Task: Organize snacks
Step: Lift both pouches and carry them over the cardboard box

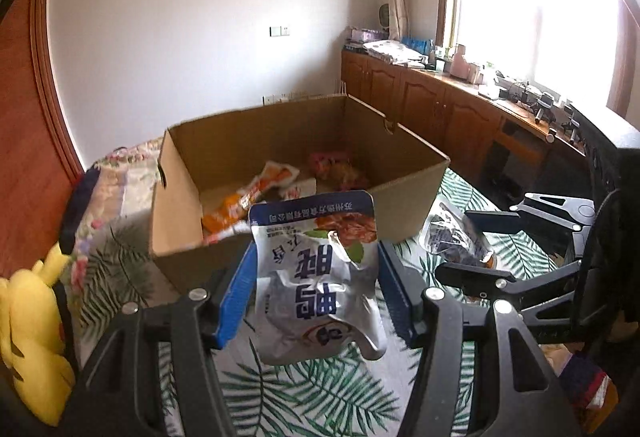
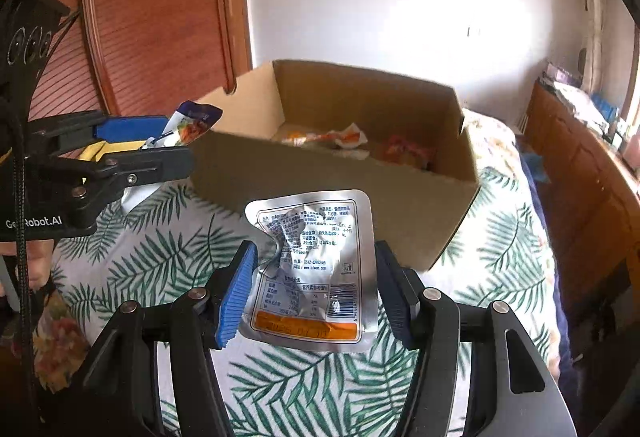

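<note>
right now each claw, left gripper [image 1: 316,277] and right gripper [image 2: 314,293], is pinching a light, crinkly, slippery foil pouch [image 1: 320,277] [image 2: 316,269] by its side edges, dangling above the bedspread [image 2: 160,257] just before the cardboard box [image 1: 400,213].

Silver pouch w/ blue print [image 1: 320,277], crumpled, upright, lifted just before cardboard box [image 1: 408,205]. 2nd silver pouch [image 2: 316,269], label side showing, orange strip at bottom, also raised near box front. Orange pkts [image 1: 248,197] + red pkt [image 1: 336,169] lie inside box.
</note>
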A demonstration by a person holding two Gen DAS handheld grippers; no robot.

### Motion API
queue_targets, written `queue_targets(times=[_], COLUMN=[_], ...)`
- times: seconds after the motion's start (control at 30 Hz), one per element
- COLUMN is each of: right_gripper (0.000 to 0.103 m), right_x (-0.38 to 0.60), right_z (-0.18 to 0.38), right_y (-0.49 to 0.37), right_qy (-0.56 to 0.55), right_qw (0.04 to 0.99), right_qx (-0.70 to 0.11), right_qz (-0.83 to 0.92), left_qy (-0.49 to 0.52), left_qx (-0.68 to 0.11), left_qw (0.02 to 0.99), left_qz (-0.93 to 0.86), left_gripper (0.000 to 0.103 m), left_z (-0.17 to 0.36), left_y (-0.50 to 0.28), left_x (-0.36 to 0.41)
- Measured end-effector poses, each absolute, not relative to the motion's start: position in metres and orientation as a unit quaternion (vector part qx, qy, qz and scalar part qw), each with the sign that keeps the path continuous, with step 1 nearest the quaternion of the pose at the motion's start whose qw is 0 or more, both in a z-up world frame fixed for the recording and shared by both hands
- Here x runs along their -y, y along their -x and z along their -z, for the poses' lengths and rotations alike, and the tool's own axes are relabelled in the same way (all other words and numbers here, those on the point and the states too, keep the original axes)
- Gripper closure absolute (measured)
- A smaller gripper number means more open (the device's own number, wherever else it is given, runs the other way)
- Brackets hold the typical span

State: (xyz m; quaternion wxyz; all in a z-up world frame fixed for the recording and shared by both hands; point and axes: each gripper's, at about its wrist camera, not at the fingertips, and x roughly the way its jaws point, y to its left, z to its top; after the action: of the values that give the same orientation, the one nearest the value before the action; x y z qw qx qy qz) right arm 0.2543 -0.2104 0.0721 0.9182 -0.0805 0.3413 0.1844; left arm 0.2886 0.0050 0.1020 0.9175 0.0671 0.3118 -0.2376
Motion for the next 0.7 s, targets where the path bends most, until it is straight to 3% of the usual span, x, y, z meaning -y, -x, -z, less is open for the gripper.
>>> queue_targets(times=[0.7], right_gripper=[0.043], right_x=[0.221], right_z=[-0.105], right_y=[-0.342], right_qy=[0.030], right_qw=[0.924], right_qx=[-0.350], right_qz=[-0.149], left_qy=[-0.041], left_qx=[-0.337], left_qw=[0.920], left_qz=[0.195], left_gripper=[0.044], left_z=[-0.107], left_y=[-0.384], left_x=[-0.007])
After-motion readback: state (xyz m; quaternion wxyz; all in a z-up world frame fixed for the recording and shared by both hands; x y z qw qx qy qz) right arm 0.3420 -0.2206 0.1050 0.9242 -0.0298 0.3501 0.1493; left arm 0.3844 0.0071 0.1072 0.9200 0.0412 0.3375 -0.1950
